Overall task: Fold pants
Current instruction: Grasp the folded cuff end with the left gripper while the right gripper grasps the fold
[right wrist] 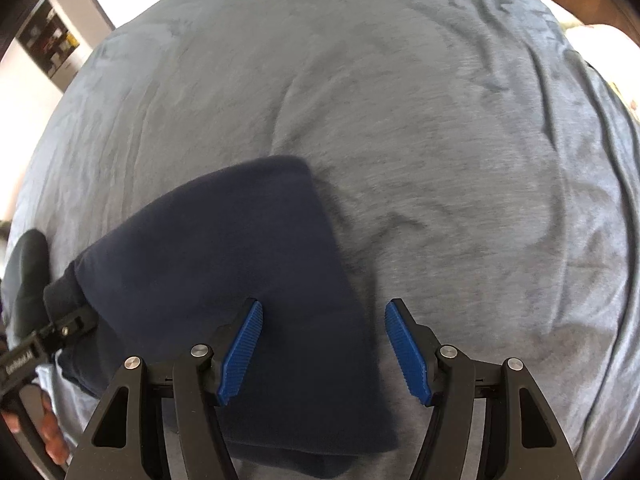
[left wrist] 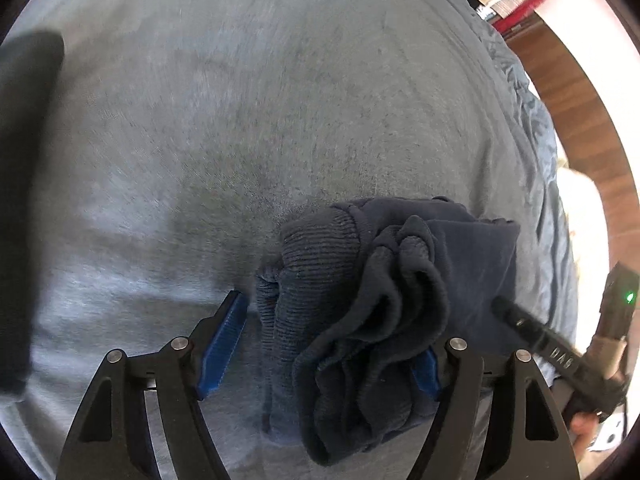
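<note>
Two grippers are seen over navy pants [right wrist: 224, 280] lying folded on a grey bedspread [right wrist: 440, 140], well in from its edges. The left gripper [left wrist: 336, 344] is spread wide around the bunched cuffs [left wrist: 320, 264], probably to gather them. The right gripper [right wrist: 324, 352] is held wide, gripping nothing, above the folded edge, seemingly to flatten it.

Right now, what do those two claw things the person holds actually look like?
Both the left gripper and the right gripper are black, angular linkages with silver pivot pins. Each carries two ribbed bright-blue finger pads. One body shows white lettering and a small green light.
</note>
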`<control>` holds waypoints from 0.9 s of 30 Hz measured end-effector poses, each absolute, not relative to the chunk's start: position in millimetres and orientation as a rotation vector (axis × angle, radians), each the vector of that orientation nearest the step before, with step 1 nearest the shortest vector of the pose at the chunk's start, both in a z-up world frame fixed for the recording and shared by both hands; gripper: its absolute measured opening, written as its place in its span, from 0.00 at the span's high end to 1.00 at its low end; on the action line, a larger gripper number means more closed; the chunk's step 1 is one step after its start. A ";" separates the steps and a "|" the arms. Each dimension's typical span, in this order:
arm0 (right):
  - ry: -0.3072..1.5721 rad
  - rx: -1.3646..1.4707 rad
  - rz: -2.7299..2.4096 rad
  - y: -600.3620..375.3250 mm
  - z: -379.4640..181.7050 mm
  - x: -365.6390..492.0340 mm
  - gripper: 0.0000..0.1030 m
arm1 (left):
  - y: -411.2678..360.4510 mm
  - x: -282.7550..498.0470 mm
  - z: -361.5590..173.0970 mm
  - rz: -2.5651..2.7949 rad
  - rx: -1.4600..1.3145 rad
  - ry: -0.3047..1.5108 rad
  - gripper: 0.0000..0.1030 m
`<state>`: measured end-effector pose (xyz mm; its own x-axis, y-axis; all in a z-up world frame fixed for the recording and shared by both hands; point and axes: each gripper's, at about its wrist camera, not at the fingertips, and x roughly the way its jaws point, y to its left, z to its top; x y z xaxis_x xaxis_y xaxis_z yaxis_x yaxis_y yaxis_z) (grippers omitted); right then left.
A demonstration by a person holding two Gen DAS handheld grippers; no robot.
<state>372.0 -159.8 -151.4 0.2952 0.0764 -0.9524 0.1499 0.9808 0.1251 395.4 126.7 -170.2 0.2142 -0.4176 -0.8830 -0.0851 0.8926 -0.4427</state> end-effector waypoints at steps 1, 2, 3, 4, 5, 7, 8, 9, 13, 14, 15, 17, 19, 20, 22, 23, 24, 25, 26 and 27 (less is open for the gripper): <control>1.279 0.207 -0.039 -157.8 -153.8 372.6 0.39 | 126.7 395.8 -172.9 -0.244 -0.458 1.349 0.28; 1.283 0.207 -0.034 -156.0 -156.2 373.4 0.39 | 127.2 396.5 -176.2 -0.249 -0.471 1.352 0.27; 1.289 0.204 -0.033 -154.8 -159.6 374.5 0.39 | 126.8 396.8 -177.6 -0.253 -0.472 1.352 0.27; 1.293 0.205 -0.034 -155.1 -162.5 375.6 0.39 | 125.8 396.4 -178.6 -0.257 -0.470 1.353 0.27; 1.300 0.212 -0.034 -155.6 -166.6 377.0 0.39 | 124.6 396.3 -179.4 -0.261 -0.472 1.356 0.27; 1.315 0.230 -0.031 -157.3 -173.6 379.3 0.39 | 122.2 398.3 -180.1 -0.265 -0.476 1.370 0.30; 1.322 0.234 -0.030 -158.1 -175.9 379.3 0.40 | 120.9 400.2 -180.3 -0.280 -0.481 1.381 0.34; 1.332 0.240 -0.027 -158.7 -178.1 380.8 0.41 | 119.9 403.1 -180.7 -0.302 -0.505 1.397 0.45; 1.363 0.234 -0.018 -157.0 -174.7 387.0 0.56 | 116.9 405.7 -175.9 -0.290 -0.554 1.437 0.56; 1.369 0.234 -0.014 -157.3 -171.8 389.4 0.61 | 116.1 405.3 -172.4 -0.285 -0.558 1.443 0.57; 1.374 0.237 -0.012 -156.8 -168.9 390.7 0.66 | 115.0 405.1 -169.4 -0.285 -0.557 1.445 0.58; 1.378 0.238 -0.010 -158.2 -163.3 393.0 0.74 | 112.7 403.1 -160.8 -0.289 -0.536 1.448 0.60; 1.373 0.244 -0.015 -161.6 -155.2 395.0 0.79 | 108.2 400.0 -146.6 -0.307 -0.514 1.437 0.61; 1.368 0.249 -0.016 -162.9 -150.6 395.3 0.80 | 107.2 398.9 -141.2 -0.314 -0.509 1.431 0.62; 1.359 0.252 -0.012 -163.9 -140.4 394.3 0.81 | 104.5 396.2 -127.4 -0.330 -0.500 1.418 0.62; 1.354 0.251 -0.009 -165.0 -134.6 393.9 0.81 | 103.3 394.8 -120.9 -0.334 -0.495 1.411 0.62; 1.348 0.251 -0.007 -166.9 -129.4 391.9 0.81 | 102.4 392.0 -111.5 -0.337 -0.502 1.399 0.63; 1.340 0.250 -0.004 -167.9 -122.3 390.6 0.81 | 104.8 390.0 -106.8 -0.340 -0.509 1.392 0.63; 1.333 0.253 -0.003 -168.7 -114.5 389.2 0.81 | 105.6 387.8 -100.0 -0.343 -0.516 1.385 0.63; 1.324 0.254 -0.004 -168.8 -106.0 387.2 0.81 | 106.1 384.7 -91.7 -0.345 -0.526 1.374 0.63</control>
<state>387.2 -168.8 -106.0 0.2481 0.1409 -0.9584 0.1472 0.9724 0.1810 384.7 106.1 -91.7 0.1737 -0.5253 -0.8330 -0.0694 0.8372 -0.5425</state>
